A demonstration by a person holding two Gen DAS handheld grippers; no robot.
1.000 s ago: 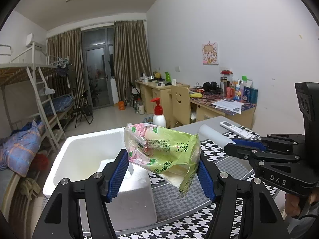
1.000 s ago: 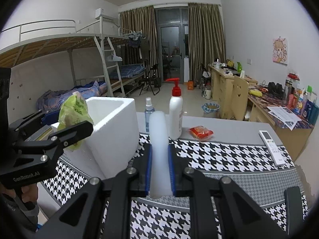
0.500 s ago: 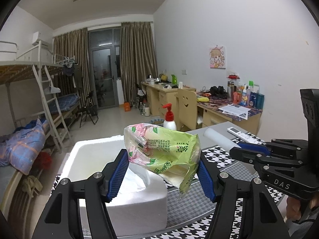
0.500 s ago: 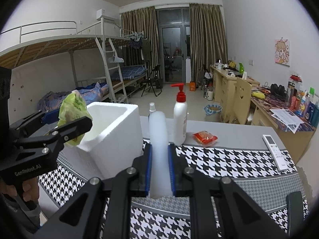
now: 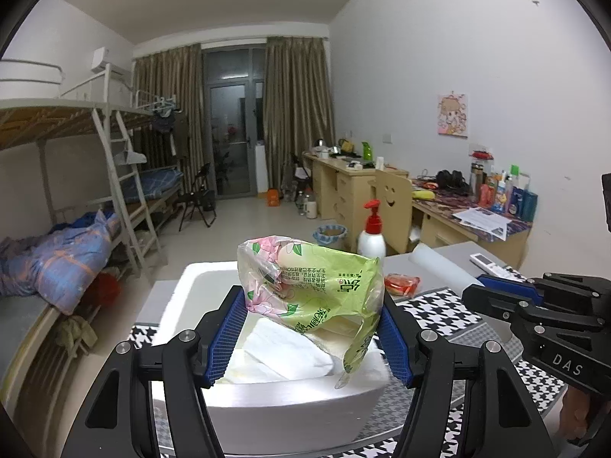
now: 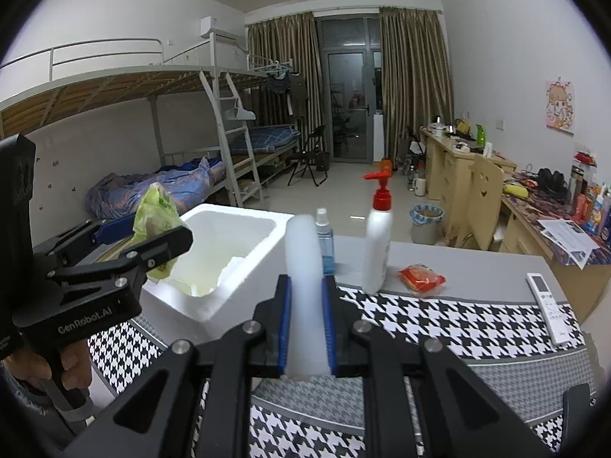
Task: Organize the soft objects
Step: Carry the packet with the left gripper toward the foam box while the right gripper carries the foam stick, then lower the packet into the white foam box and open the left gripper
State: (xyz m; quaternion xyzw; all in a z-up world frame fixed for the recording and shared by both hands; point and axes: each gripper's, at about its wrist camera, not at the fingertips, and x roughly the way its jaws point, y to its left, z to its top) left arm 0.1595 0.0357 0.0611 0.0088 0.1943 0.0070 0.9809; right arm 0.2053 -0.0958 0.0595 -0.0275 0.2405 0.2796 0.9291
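Directly beneath the left gripper (image 5: pixel 311 328), clamped on a crinkly green tissue pack (image 5: pixel 313 286), sits the open white foam box (image 5: pixel 267 404); right gripper (image 6: pixel 306 328), at three o'clock, pinches a white foam roll (image 6: pixel 304 286) pointing twelve.

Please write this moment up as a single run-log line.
left gripper: shut on green tissue pack, over foam box | right gripper: shut on white foam roll | nothing released

One green tissue pack (image 5: pixel 317 286). One white foam roll (image 6: pixel 304 267). One white foam box (image 6: pixel 244 236). Two bottles on the worktop (image 6: pixel 477 271): one pump bottle (image 6: pixel 378 244), one blue spray bottle (image 6: pixel 324 240). One red packet (image 6: pixel 421 275). One remote (image 6: pixel 548 307). Two grippers: left (image 5: pixel 311 337), right (image 6: pixel 305 328).
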